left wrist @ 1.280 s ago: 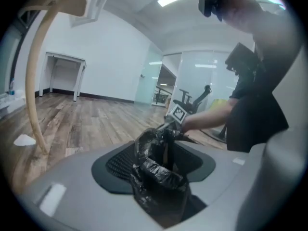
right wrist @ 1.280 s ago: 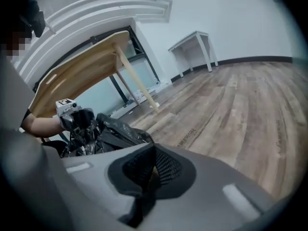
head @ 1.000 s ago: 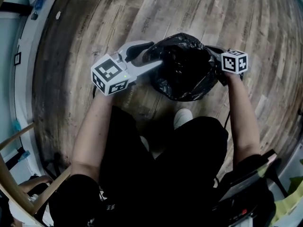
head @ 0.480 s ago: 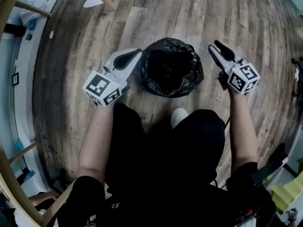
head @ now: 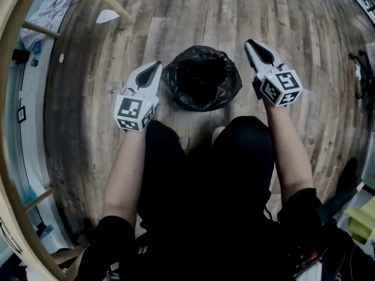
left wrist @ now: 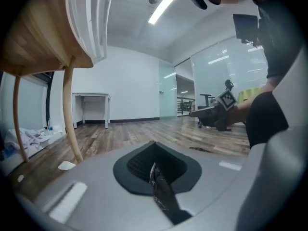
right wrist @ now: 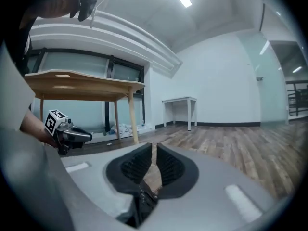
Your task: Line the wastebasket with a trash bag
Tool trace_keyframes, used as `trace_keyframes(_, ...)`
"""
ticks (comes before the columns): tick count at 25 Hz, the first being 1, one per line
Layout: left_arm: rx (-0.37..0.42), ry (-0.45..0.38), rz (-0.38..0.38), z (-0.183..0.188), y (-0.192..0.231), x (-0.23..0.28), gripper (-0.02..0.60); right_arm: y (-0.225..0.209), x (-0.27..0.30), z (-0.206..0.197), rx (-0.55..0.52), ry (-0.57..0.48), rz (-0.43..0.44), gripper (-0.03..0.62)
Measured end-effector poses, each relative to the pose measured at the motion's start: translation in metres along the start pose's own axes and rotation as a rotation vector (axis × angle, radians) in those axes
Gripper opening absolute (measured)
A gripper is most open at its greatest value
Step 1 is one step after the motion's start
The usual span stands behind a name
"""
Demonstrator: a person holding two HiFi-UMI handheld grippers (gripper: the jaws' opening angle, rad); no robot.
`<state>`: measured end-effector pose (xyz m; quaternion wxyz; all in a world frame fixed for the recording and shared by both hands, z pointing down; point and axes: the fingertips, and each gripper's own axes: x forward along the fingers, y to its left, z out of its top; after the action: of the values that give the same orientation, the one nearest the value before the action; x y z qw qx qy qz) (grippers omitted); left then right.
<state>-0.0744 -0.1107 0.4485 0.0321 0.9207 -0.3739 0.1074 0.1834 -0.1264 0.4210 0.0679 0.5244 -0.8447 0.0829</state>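
Centre-top of the head view: the black trash bag (head: pixel 229 88) sits in the wastebasket on the wood floor (head: pixel 193 10). Its mouth is open and its edge is turned out over the rim all round, so the basket itself is covered from sight. The left gripper (head: pixel 156 67) lies just beside the bag at its left and the right gripper (head: pixel 251 43) near its upper right; neither touches it. The left fingers (left wrist: pixel 137 165) are together, having just closed on nothing. The right fingers (right wrist: pixel 134 167) have just been closing to a narrow slit through which only floor shows. Judged from its crumpled, glossy folds, the film is light, limp and slippery, and easily torn or dragged off. Any correction is best made by pinching the overhanging cuff at the rim, not the loose inner wall. Open floor surrounds the basket above and to both sides. The person's shoe (head: pixel 217 134) stands close below it, and a wooden leg (head: pixel 108 2) with a white scrap (head: pixel 107 16) lies well apart at upper left.
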Motion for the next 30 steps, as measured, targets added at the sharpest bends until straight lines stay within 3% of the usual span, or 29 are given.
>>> trace_keyframes(4, 0.042, 0.014, 0.028, 0.001, 0.0, -0.005, 0.006, 0.004, -0.001, 0.0, -0.053, -0.022, -0.027, 0.003)
trace_keyframes(21, 0.051, -0.002, 0.046, 0.001, -0.007, -0.007, 0.006, 0.012, -0.008, -0.035, -0.051, 0.041, 0.009, 0.002)
trace_keyframes(30, 0.072, -0.007, 0.002, 0.003, -0.01, -0.004, 0.006, 0.019, -0.004, -0.041, -0.056, 0.056, 0.033, 0.003)
